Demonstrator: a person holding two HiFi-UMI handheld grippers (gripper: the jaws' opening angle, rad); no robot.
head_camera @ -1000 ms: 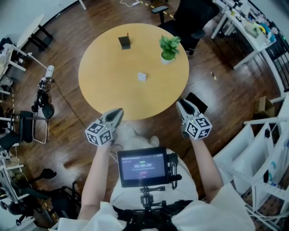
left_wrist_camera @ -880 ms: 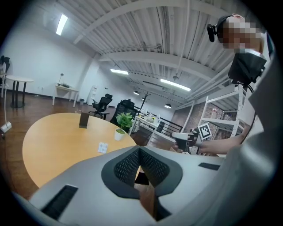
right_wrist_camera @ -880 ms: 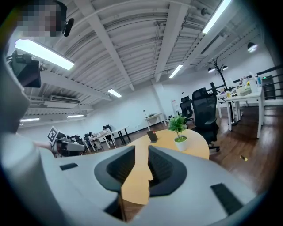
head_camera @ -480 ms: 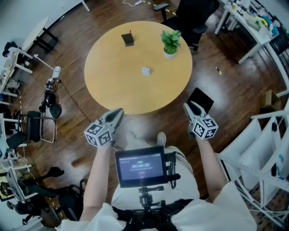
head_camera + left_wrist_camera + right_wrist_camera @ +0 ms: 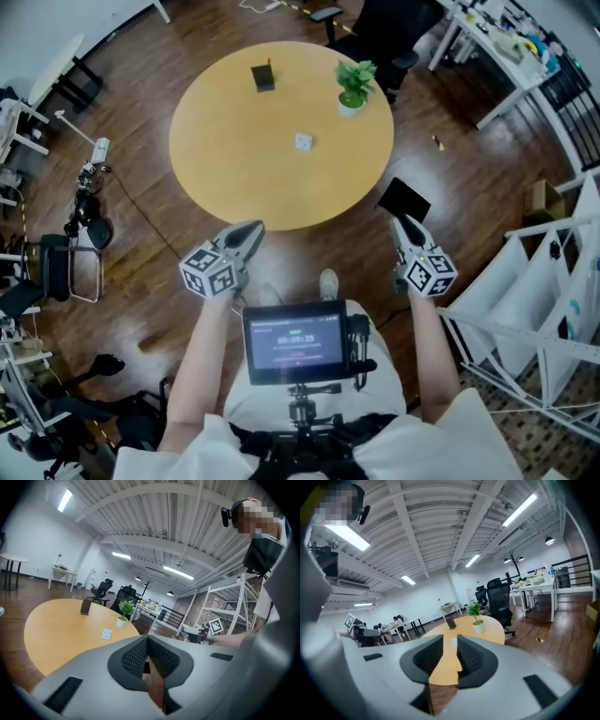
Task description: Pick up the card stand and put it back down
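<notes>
While left tongs (image 5: 253,228) are closed, right tongs (image 5: 401,223) parted empty, the apparent card stand (image 5: 263,77) sits well beyond.

Open-plan office: desks (image 5: 534,586), swivel chairs (image 5: 499,596), strip lights (image 5: 520,509), wooden floor (image 5: 141,246)

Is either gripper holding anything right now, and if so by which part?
Nothing is held. The left gripper is shut with nothing between its jaws, and the right gripper is open and empty.

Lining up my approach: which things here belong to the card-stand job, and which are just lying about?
For the job: card stand; round table it stands on.
Lying about: potted plant; small white tag; flat black object on the floor.
</notes>
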